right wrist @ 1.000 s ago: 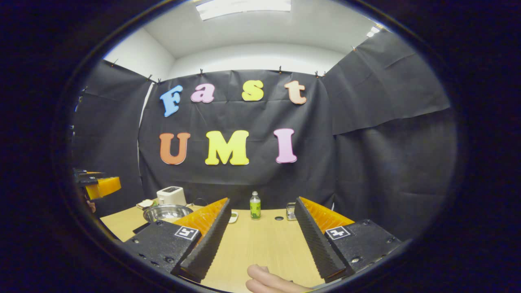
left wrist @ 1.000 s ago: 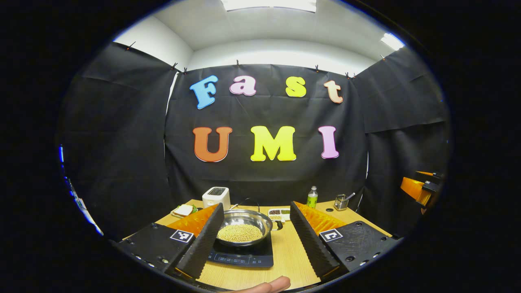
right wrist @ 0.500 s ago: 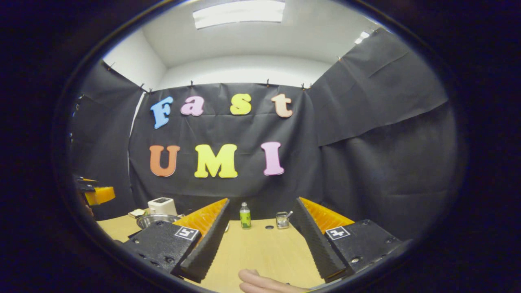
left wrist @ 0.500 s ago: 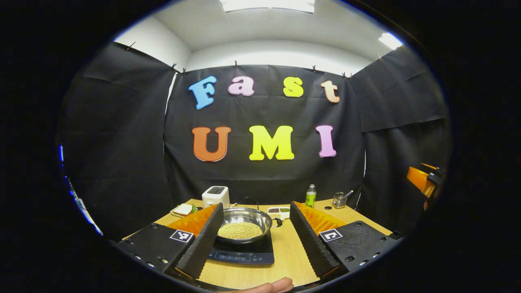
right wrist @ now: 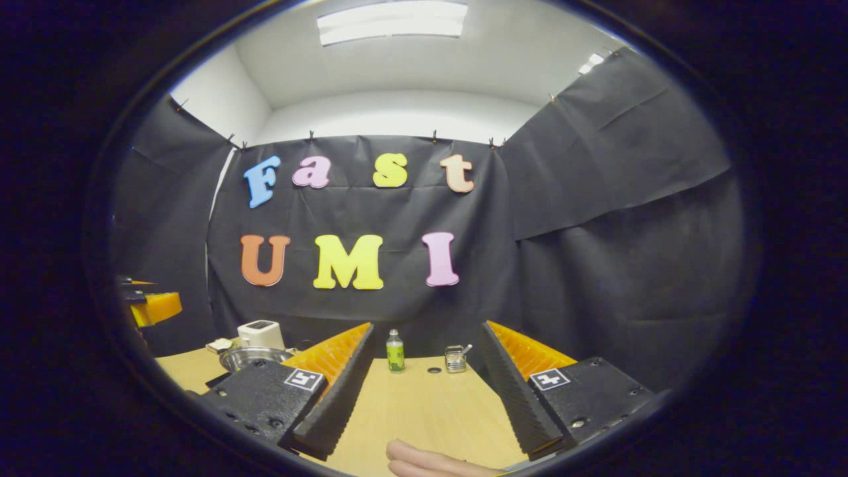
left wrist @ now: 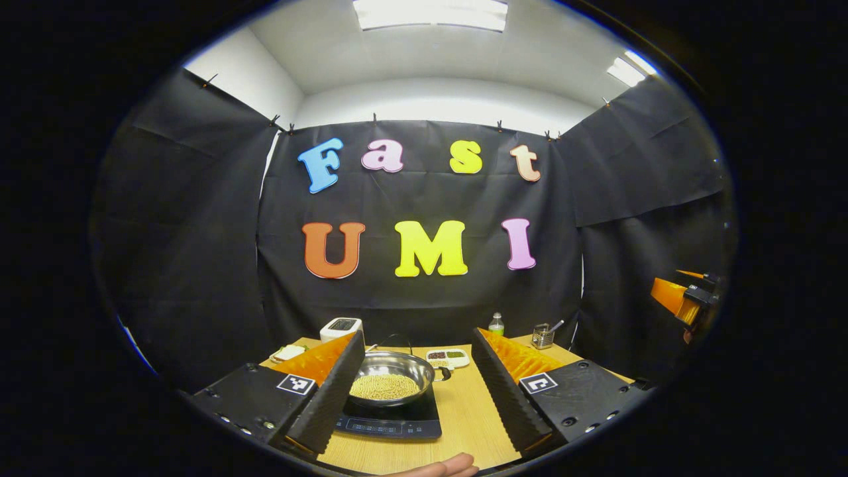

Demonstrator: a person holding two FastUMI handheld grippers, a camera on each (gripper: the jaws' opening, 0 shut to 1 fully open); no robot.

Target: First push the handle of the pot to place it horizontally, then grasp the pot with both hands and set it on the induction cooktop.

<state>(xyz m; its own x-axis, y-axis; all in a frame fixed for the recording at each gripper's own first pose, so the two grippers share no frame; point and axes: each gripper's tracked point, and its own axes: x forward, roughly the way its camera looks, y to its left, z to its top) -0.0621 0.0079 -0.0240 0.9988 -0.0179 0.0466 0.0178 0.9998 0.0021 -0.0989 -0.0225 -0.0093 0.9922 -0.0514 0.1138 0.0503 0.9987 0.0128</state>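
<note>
Both grippers gape wide over the worktop (right wrist: 424, 411), holding nothing: my left gripper (left wrist: 411, 391) frames the pot (left wrist: 391, 374) of beans sitting on the cooktop (left wrist: 391, 421), my right gripper (right wrist: 424, 397) faces a bottle (right wrist: 395, 351) and a caddy (right wrist: 454, 358). Behind the pot stand a toaster (left wrist: 340, 327) and a tray (left wrist: 447, 358); nothing lies between my left gripper and the pot.

pots: 1 (left wrist: 392, 373) | cooktops: 1 (left wrist: 391, 421) | toasters: 1 (left wrist: 340, 326) | bottles: 1 (right wrist: 395, 351) | divided trays: 1 (left wrist: 448, 358) | utensil holders: 1 (left wrist: 542, 337)
</note>
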